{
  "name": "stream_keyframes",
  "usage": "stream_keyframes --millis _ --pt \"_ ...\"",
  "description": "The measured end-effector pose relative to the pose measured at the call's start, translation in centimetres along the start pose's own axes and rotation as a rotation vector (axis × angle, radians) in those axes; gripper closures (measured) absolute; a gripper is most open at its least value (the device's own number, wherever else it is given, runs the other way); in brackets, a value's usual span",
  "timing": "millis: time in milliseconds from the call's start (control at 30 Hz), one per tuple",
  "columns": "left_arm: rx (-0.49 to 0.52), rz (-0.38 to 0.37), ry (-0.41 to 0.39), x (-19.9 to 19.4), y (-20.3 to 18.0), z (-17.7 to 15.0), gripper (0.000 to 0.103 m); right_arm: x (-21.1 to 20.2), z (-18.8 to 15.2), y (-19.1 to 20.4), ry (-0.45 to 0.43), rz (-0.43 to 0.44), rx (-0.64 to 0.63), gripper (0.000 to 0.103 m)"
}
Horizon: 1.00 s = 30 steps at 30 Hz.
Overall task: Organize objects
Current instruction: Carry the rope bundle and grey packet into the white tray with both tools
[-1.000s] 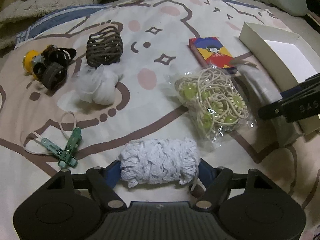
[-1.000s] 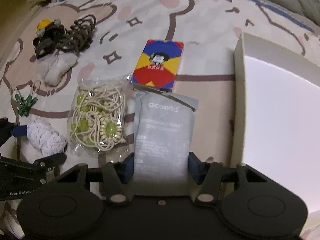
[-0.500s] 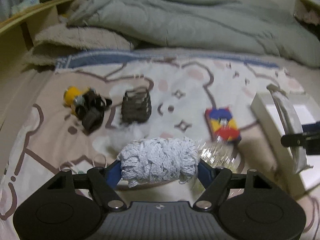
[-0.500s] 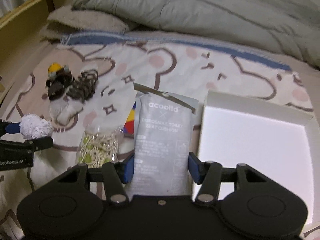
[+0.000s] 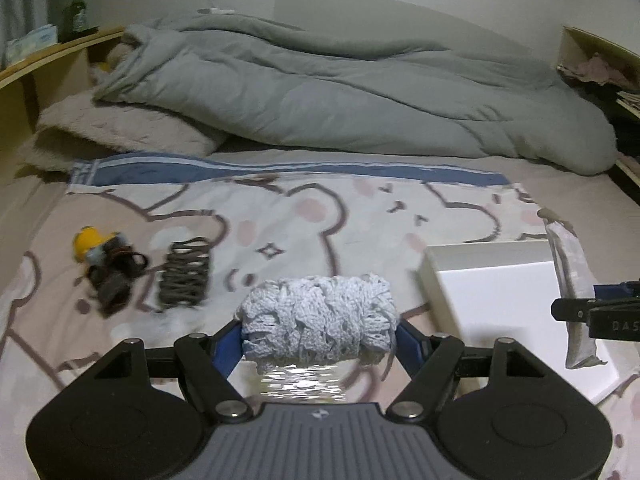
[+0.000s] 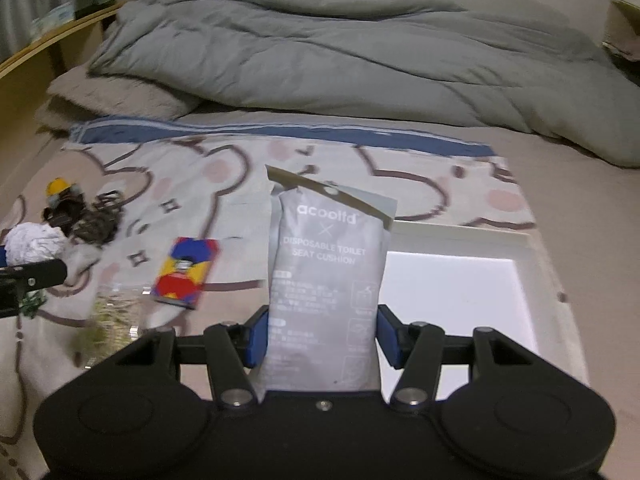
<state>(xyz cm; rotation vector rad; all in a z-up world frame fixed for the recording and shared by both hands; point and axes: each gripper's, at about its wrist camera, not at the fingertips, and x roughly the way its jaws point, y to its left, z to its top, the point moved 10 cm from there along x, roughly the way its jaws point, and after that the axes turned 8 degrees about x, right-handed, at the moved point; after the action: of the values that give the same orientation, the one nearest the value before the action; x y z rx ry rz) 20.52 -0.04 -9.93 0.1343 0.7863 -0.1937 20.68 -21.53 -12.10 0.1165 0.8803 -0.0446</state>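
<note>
My left gripper (image 5: 319,330) is shut on a roll of white knitted cloth (image 5: 320,316), held in the air above the bear-print blanket. My right gripper (image 6: 322,330) is shut on a grey packet (image 6: 326,280) printed "disposable toilet seat cushion", which stands up between the blue pads. Just behind and right of that packet lies a white open box (image 6: 464,292); the same white box (image 5: 496,304) is at the right in the left wrist view. The right gripper with the grey packet (image 5: 572,280) hangs over the box there. The cloth roll (image 6: 34,242) shows at the left edge of the right wrist view.
On the blanket lie a red, yellow and blue card box (image 6: 186,272), a clear bag of beaded cord (image 6: 116,312), a dark coil (image 5: 186,276), a yellow and black bundle (image 5: 104,264) and a green clip (image 6: 30,304). A grey duvet (image 5: 340,92) fills the back.
Both grippers have risen with their loads and tilted up, so the duvet and wall came into view. The right gripper with the packet moved over toward the white box.
</note>
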Motion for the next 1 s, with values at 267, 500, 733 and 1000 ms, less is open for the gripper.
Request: stream_keyframes --millis 267,500,733,1000 --pt "0.026 -0.063 0.024 1.3 -6.6 0.9 0.027 -0.2 -0.6 -6.8 -0.009 -0.053 0.020 0.047" --pt "0.061 -0.114 0.045 2.7 -12.2 1.2 0.027 0.7 -1.3 -11.4 -0.008 -0.111 -0.016 0.047" --pt "0.032 -0.160 0.105 4.5 -16.4 0.8 0.027 2.5 -2.8 -15.3 0.028 -0.152 -0.065 0.047" --pt "-0.001 -0.202 0.174 6.5 -19.9 -0.4 0.027 4.5 -4.7 -18.5 0.076 -0.178 -0.091 0.047"
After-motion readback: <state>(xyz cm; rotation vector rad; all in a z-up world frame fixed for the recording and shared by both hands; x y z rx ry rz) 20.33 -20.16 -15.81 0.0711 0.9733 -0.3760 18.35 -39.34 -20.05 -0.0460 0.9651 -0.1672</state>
